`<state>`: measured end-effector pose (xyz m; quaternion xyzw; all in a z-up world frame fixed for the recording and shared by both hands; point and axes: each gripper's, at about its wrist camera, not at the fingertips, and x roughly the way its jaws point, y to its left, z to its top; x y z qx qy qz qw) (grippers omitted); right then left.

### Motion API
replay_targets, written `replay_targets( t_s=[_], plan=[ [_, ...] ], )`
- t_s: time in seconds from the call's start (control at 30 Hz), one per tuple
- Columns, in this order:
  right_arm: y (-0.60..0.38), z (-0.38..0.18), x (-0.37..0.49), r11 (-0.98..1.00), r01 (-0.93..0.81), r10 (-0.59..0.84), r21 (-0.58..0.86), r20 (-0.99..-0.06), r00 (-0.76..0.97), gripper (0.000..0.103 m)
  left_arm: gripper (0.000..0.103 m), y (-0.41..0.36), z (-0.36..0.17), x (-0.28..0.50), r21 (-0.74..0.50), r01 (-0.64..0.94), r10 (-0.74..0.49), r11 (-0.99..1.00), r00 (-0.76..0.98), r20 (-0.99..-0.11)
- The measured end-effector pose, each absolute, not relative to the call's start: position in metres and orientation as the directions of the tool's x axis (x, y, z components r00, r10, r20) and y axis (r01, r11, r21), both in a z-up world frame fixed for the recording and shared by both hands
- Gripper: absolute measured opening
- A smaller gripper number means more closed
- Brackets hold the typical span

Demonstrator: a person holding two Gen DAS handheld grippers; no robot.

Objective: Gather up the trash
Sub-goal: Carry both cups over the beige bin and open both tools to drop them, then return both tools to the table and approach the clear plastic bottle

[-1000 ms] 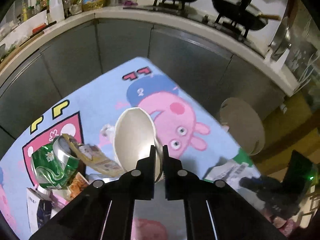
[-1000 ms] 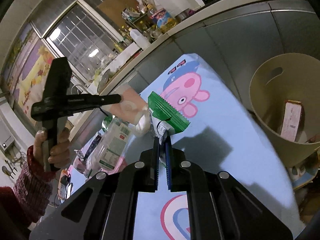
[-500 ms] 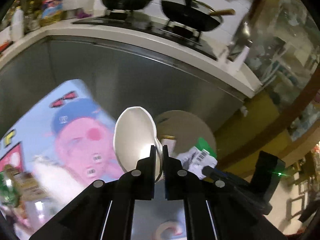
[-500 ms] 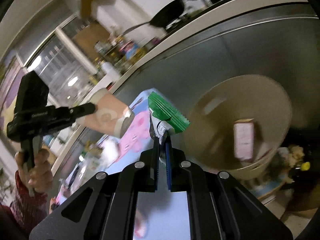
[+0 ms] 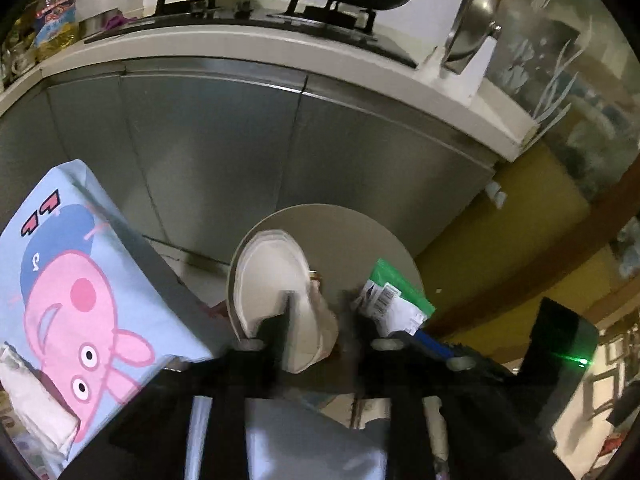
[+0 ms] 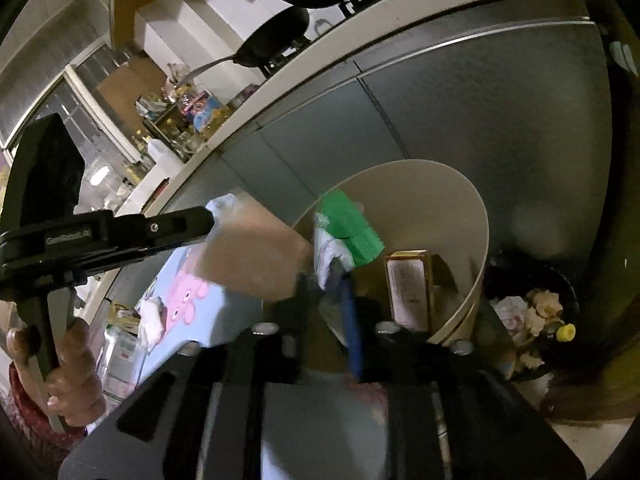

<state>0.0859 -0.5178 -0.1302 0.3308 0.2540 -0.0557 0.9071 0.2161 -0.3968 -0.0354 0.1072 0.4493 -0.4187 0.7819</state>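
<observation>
- Left wrist view: kitchen, steel cabinet fronts under a pale counter, two pans on the hob above. A cartoon-pig cloth covers the table at left.
- A beige bin stands on the floor past the table edge, straight ahead and below.
- Left gripper hangs over the bin mouth. Its jaws have just been opening and now stand spread; the paper cup sits between them, rim against the left finger, well clear of the right one. Reads as a release, with the cup placed so it drops inside.
- A green wrapper shows just right of the cup, also above the bin, at the tip of the other tool.
- Right wrist view: same cabinets and counter; window and cluttered shelf far left.
- Right gripper points into the bin, which already holds a small carton.
- Its jaws have just been opening too and are parted; the wrapper lies between them by the blue-edged finger, blurred, no visible pinch. Likely let go over the opening.
- The person's hand holds the left tool; its cup hangs beside the wrapper at the bin rim.
- More litter remains on the table.
</observation>
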Motion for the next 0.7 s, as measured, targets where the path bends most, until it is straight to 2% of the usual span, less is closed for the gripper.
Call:
replay_targets(
  t_s=[0.03, 0.2, 0.3, 0.37, 0.4, 0.5, 0.7],
  plan=[
    [-0.519, -0.130, 0.085, 0.772, 0.275, 0.060, 0.574, -0.496, 0.866, 0.031, 0.052, -0.396, -0.036, 0.215, -0.196, 0.747, -0.554, 0.635, 0.265, -0.789],
    [-0.515, -0.120, 0.076, 0.773, 0.279, 0.037, 0.570, -0.479, 0.877, 0.033, 0.054, -0.380, -0.025, 0.203, -0.164, 0.748, -0.556, 0.644, 0.310, -0.771],
    [-0.506, -0.108, 0.065, 0.773, 0.254, 0.040, 0.582, -0.445, 0.895, 0.033, 0.056, -0.358, -0.012, 0.186, -0.100, 0.736, -0.547, 0.670, 0.398, -0.737],
    [-0.495, -0.101, 0.055, 0.771, 0.245, 0.035, 0.588, -0.424, 0.905, 0.037, 0.066, -0.338, -0.004, 0.171, -0.031, 0.713, -0.523, 0.700, 0.483, -0.702],
    [-0.491, -0.099, 0.052, 0.768, 0.245, 0.033, 0.592, -0.419, 0.908, 0.042, 0.072, -0.329, -0.001, 0.164, -0.005, 0.700, -0.512, 0.714, 0.518, -0.685],
    [-0.469, -0.094, 0.043, 0.768, 0.222, 0.055, 0.601, -0.408, 0.911, 0.046, 0.072, -0.295, 0.006, 0.145, 0.065, 0.647, -0.464, 0.760, 0.609, -0.643],
    [-0.430, -0.079, 0.035, 0.776, 0.183, 0.102, 0.604, -0.406, 0.908, 0.053, 0.072, -0.238, 0.011, 0.130, 0.044, 0.557, -0.411, 0.829, 0.662, -0.627]
  ],
)
